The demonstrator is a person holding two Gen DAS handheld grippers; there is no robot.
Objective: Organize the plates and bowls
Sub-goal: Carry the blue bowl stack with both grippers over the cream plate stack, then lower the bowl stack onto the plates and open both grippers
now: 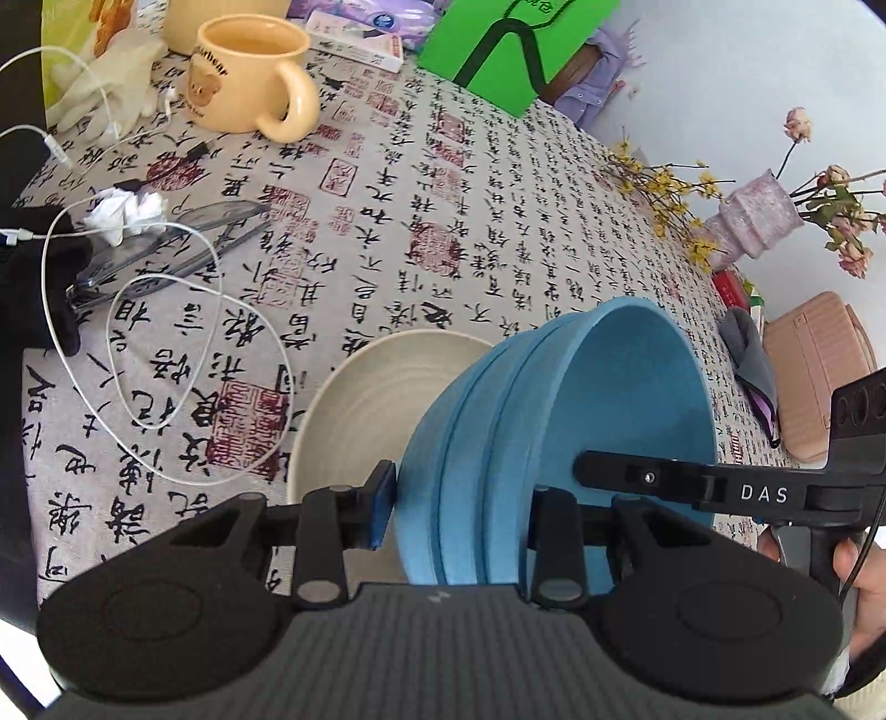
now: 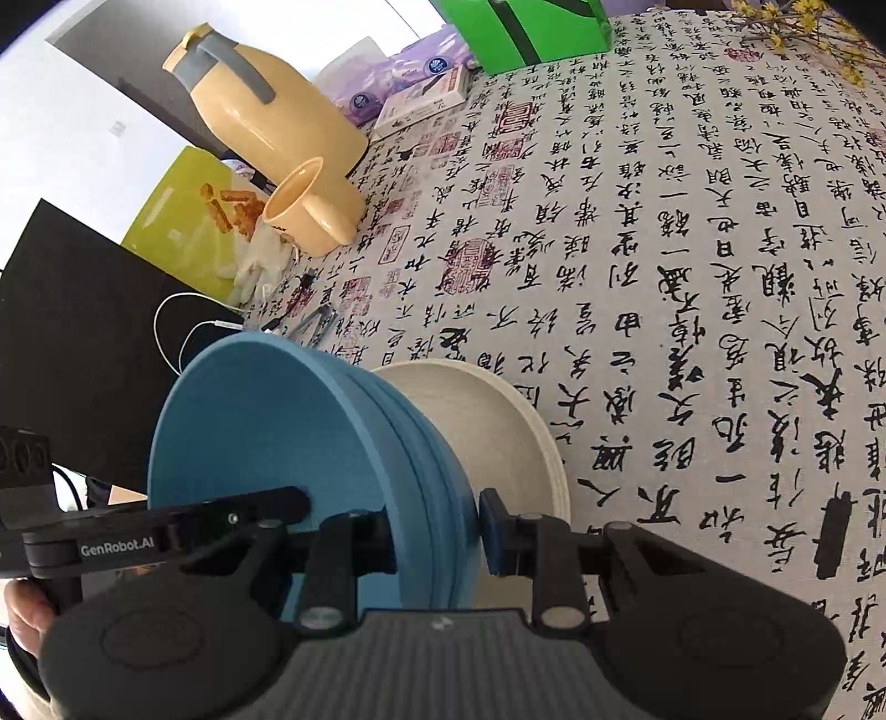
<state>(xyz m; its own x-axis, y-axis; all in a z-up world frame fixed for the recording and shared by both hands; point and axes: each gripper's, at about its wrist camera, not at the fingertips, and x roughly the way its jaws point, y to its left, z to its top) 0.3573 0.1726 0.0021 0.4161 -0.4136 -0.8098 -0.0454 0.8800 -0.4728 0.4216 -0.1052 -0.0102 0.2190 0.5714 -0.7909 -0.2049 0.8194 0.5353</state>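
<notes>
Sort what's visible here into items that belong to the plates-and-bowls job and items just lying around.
Job items: blue bowl, held on edge by the left claw and right claw; cream plate beneath.

Lying about: yellow mug, jug, green box, white cable, vase.

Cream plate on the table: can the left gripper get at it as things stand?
Probably not. The left gripper straddles the wall of the blue bowl, which both grippers carry tilted over the cream plate. The right gripper grips the opposite rim. The left would have to let go first.

"DAS" on right gripper (image 1: pixel 764 493); "GenRobot.AI" left gripper (image 2: pixel 116 548).
</notes>
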